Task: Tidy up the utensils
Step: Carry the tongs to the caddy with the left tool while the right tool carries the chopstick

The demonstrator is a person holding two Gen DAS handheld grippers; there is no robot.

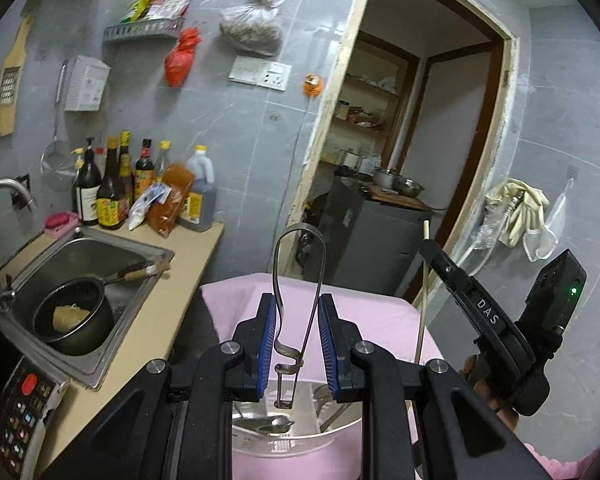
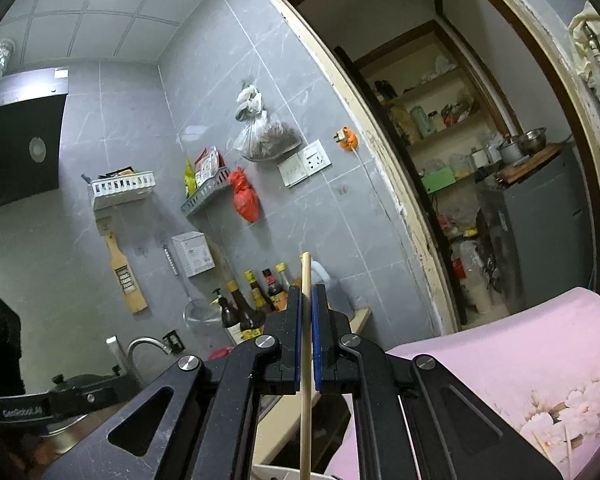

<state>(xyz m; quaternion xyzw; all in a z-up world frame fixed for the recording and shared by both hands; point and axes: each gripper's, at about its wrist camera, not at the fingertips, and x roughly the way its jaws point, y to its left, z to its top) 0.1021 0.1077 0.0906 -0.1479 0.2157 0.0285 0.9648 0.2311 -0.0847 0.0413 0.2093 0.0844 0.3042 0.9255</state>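
While both grippers carry utensils above the metal bowl [image 1: 300, 446], sorting is midway.
Left gripper [image 1: 298, 336] squeezes tongs [image 1: 298, 280] partly together, pinching nothing; right gripper [image 2: 307, 336] clamps a chopstick [image 2: 306, 360]; each needs a resting place.

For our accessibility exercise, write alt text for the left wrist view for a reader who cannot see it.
The left gripper holds a looped metal peeler above a steel bowl of utensils on a pink cloth. At right, the right gripper holds a wooden chopstick; at left, a pot sits in the sink.
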